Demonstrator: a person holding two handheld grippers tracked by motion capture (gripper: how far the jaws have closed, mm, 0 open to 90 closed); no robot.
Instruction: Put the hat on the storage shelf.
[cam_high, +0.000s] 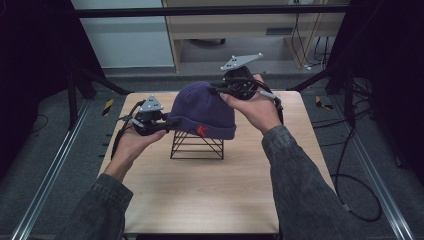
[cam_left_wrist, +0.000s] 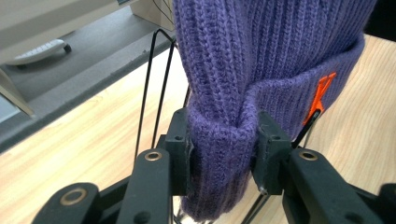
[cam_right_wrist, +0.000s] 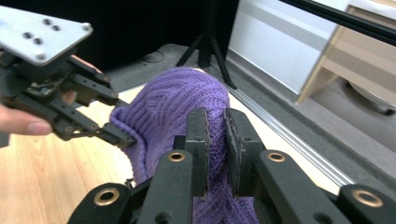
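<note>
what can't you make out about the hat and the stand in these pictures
- Wire stand top: high view, covered by the purple beanie.
- Orange letter: left gripper view, lower part folded behind the cuff.
- Beanie's far side: right gripper view, hidden behind the right gripper.

Purple knit beanie (cam_high: 202, 110) (orange letter on its cuff) draped over a black wire stand (cam_high: 197, 146).

Black claws (cam_high: 172, 125), grey plates, dark denim sleeves (cam_high: 300, 175)
</note>
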